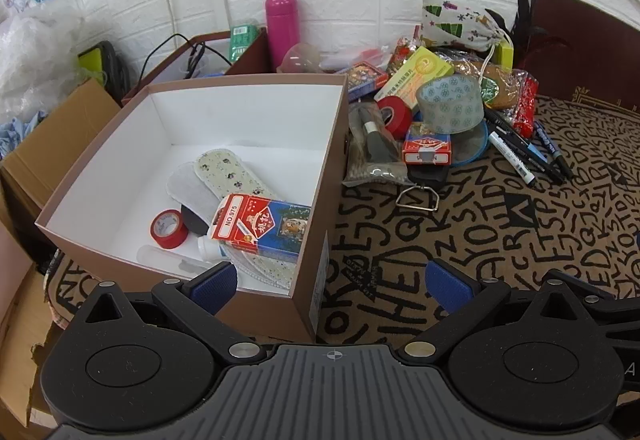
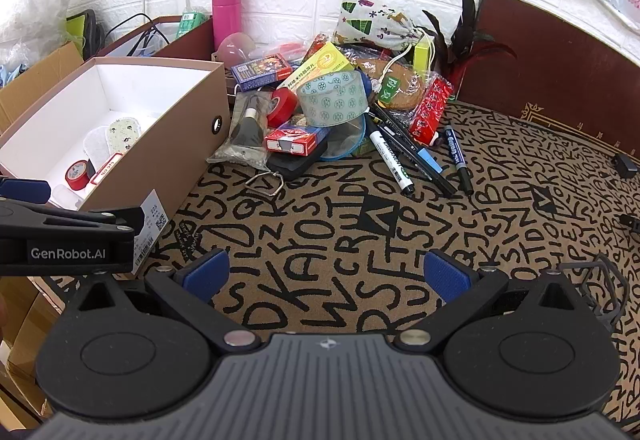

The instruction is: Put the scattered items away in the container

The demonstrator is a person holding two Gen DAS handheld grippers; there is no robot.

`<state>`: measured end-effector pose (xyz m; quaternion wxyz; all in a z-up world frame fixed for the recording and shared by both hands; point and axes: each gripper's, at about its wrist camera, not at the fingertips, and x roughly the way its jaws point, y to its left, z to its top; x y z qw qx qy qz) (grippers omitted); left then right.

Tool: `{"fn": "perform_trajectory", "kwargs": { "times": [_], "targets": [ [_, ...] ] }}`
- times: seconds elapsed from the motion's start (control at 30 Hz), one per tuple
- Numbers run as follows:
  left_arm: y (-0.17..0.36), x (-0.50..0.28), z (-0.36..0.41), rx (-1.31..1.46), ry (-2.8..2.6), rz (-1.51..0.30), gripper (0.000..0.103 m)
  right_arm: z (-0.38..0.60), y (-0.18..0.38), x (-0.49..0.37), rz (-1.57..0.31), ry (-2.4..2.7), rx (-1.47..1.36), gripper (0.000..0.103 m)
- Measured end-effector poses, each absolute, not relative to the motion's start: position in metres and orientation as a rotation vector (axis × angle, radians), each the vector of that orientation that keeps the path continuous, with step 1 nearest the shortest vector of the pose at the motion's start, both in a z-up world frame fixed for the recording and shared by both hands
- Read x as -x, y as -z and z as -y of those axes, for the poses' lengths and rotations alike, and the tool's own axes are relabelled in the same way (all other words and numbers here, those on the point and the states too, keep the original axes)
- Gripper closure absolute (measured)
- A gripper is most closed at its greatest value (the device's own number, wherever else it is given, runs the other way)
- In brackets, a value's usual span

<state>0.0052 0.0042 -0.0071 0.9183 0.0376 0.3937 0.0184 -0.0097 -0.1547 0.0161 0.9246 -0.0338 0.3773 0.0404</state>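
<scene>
"NO.975" on card box (image 1: 260,228), "GenRobot.AI" on left gripper (image 2: 68,253), marker print perhaps unreadable

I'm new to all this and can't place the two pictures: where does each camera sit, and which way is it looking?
Left wrist view: sits on the left gripper, angled down over the near corner of the brown box; its own blue-padded fingers show, spread open and empty.
Right wrist view: sits on the right gripper, angled down at the lettered mat and the clutter pile; its open fingers show, with the left gripper at the left edge.
Both share the box, pink bottle and patterned tape roll.
</scene>
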Motion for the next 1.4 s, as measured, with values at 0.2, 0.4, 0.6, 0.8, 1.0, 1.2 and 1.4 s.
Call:
{"fn": "perform_trajectory", "kwargs": {
  "times": [0.2, 0.4, 0.6, 0.8, 1.0, 1.2, 1.4],
  "targets": [
    [0.007, -0.006, -0.004, -0.077, -0.038, -0.811, 0.000, 0.154, -0.014, 0.009, -0.776, -0.083, 0.069, 0.000],
    [0.007, -0.006, -0.004, -0.077, -0.038, -0.811, 0.000, 0.154, -0.014, 0.008, -0.776, -0.083, 0.069, 0.000],
    [0.008, -0.006, -0.004, -0.077, -0.040, -0.812, 0.000, 0.155, -0.013, 0.006, -0.778, -0.085, 0.066, 0.000],
    [0.010, -0.011, -0.003, -0.077, -0.045, -0.817, 0.000, 0.156, -0.010, 0.002, -0.779, -0.088, 0.064, 0.000],
    [0.008, -0.018, -0.001, -0.079, -0.048, -0.817, 0.000, 0.157, -0.011, -0.001, -0.777, -0.088, 0.059, 0.000],
    [0.008, -0.025, 0.001, -0.078, -0.048, -0.817, 0.000, 0.160, -0.011, -0.012, -0.783, -0.093, 0.043, 0.000],
    [0.007, -0.039, 0.004, -0.074, -0.047, -0.837, 0.000, 0.165, -0.009, -0.023, -0.784, -0.098, 0.030, 0.000]
  ]
}}
